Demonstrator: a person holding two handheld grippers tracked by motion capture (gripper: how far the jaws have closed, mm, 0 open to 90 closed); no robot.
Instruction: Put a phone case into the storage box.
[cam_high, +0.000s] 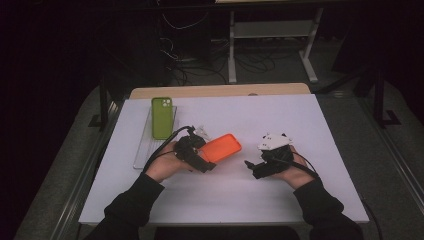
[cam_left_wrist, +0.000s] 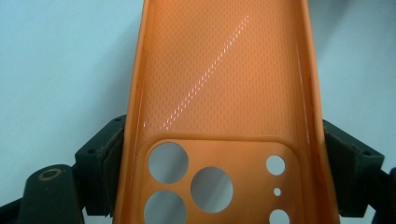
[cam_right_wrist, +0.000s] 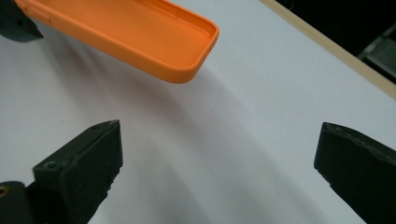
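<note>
An orange phone case (cam_high: 222, 147) hangs just above the white table, hollow side up, with my left gripper (cam_high: 202, 159) shut across its camera end. In the left gripper view the case (cam_left_wrist: 219, 93) runs away between the two jaws, its camera holes nearest the lens. My right gripper (cam_high: 255, 167) sits to the right of the case, apart from it, and stands open. The right gripper view has its jaws spread wide over bare table around the gripper's middle (cam_right_wrist: 219, 158), and the case's rounded free end (cam_right_wrist: 154, 37) floats beyond them.
A green phone (cam_high: 162, 116) lies on a clear flat tray (cam_high: 142, 150) at the table's left. A wooden strip (cam_high: 220, 90) borders the far edge of the white table (cam_high: 280, 120). Cables and a white desk frame (cam_high: 270, 35) stand on the floor behind.
</note>
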